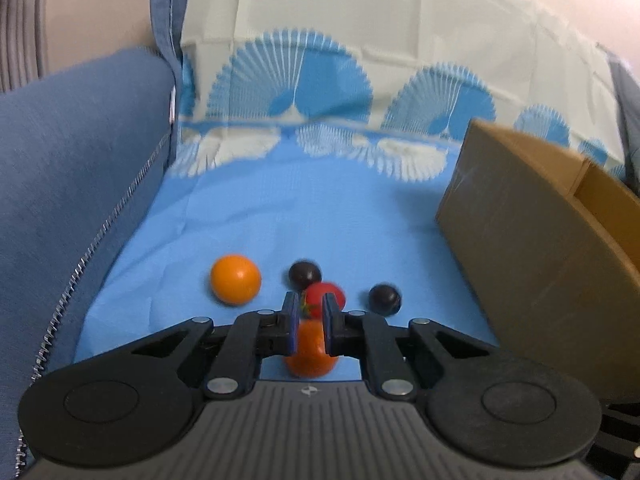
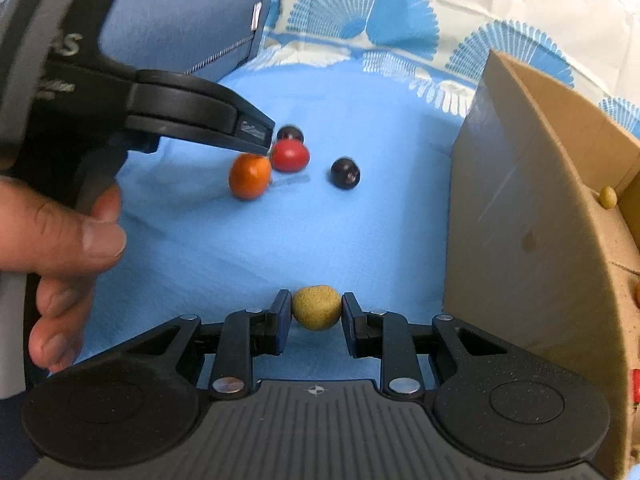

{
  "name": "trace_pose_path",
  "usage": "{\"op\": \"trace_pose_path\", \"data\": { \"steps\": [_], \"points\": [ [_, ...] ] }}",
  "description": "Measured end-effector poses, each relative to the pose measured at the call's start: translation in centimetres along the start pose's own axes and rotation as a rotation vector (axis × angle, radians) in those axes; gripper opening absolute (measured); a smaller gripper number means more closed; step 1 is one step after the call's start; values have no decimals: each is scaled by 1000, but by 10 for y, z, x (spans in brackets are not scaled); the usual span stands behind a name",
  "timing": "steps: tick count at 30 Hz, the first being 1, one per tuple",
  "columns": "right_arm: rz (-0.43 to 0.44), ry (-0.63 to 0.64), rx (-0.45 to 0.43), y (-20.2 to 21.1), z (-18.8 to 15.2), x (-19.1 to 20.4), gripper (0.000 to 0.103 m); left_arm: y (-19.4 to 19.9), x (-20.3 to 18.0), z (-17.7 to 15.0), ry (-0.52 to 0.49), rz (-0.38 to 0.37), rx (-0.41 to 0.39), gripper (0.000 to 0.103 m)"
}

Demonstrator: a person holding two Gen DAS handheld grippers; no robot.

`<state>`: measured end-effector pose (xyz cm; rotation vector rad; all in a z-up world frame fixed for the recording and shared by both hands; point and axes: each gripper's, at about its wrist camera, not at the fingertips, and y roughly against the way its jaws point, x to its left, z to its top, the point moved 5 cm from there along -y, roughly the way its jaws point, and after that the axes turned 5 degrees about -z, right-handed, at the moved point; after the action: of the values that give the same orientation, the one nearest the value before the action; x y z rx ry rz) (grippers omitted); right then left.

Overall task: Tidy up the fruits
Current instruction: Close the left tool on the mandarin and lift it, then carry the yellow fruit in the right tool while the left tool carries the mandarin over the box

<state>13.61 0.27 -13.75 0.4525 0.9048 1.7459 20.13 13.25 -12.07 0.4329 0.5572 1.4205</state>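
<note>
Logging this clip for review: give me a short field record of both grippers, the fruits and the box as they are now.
left gripper: shut, tips at a small red round fruit; grip unclear
right gripper: shut on a yellow-green round fruit
blue cloth: bears a round orange fruit, a second orange fruit below the left fingers, two dark purple round fruits
brown cardboard box: right side, a yellowish fruit inside

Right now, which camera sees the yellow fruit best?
The right wrist view: the yellow fruit sits unblocked, gripped between the right tongs over the blue cloth. The left wrist view does not show it at all.
</note>
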Motion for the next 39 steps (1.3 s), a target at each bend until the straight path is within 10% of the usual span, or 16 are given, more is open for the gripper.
{"op": "trace_pose_path", "data": {
  "steps": [4,14,21,31,39],
  "points": [
    [-8,0,-43,14,2,-1,28,16,-4,-1,-4,-8,-12,14],
    [7,22,-21,27,-7,3,28,19,13,-6,102,16,31,53],
    [-10,25,99,-1,-18,0,28,12,35,-7,234,23,60,57],
    [-15,11,53,0,-10,1,28,2,56,-7,350,45,53,65],
    [-13,-12,11,6,-1,-1,28,-12,40,-6,320,-74,83,77]
  ]
}}
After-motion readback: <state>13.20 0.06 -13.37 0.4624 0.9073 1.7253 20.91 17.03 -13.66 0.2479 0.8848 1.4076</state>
